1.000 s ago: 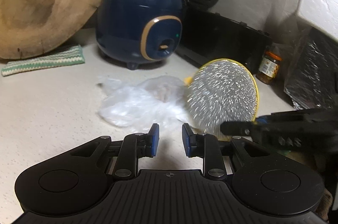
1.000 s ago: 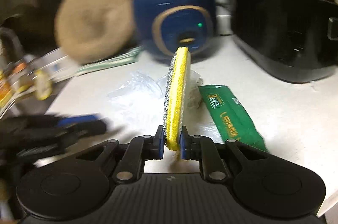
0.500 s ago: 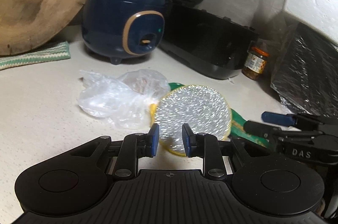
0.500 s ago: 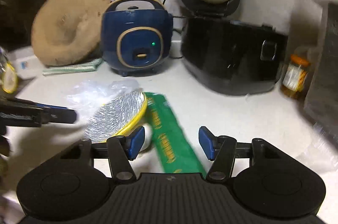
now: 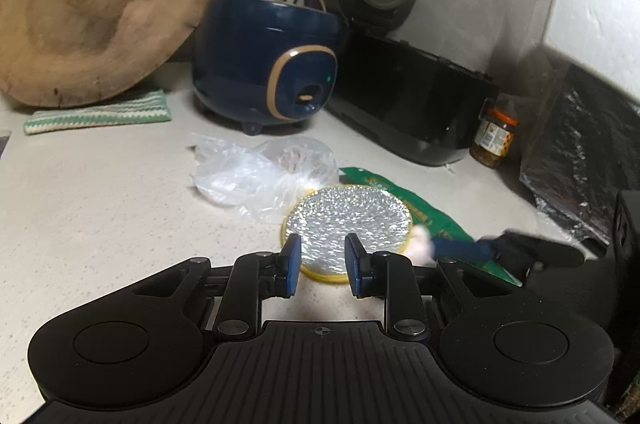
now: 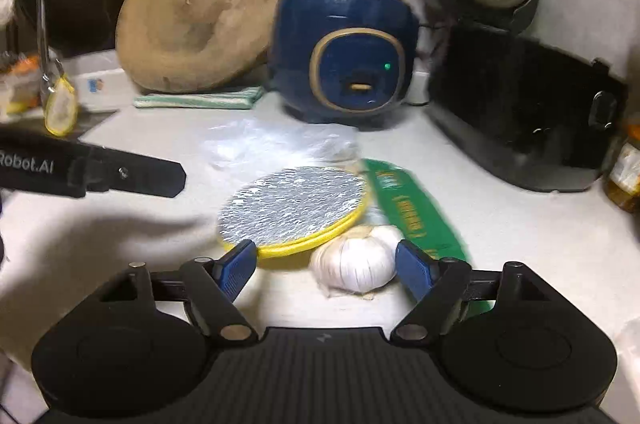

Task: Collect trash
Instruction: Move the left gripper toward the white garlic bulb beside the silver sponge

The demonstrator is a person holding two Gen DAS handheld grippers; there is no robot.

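A round silver scouring pad (image 5: 348,224) (image 6: 292,203) with a yellow rim lies flat on the counter, partly over a green wrapper (image 5: 400,191) (image 6: 412,212). Just behind it sits a crumpled clear plastic bag (image 5: 256,175) (image 6: 280,143). My right gripper (image 6: 326,264) (image 5: 500,252) is opening wide; a white garlic bulb (image 6: 352,264) (image 5: 422,248) lies between its fingers with the pads clear of it. My left gripper (image 5: 322,266) (image 6: 100,171) hovers just in front of the pad, its jaws narrowly parted with nothing in them.
A blue rice cooker (image 5: 264,63) and a black cooker with its lid up (image 5: 404,91) stand at the back. A round wooden board (image 5: 96,3) leans over a striped cloth (image 5: 96,111). A jar (image 5: 494,137) and a foil-covered block (image 5: 584,163) are on the right.
The right gripper, which held the pad upright on edge, has let it go and spread its jaws; the pad now lies flat. The left gripper has shifted closer to the pad.
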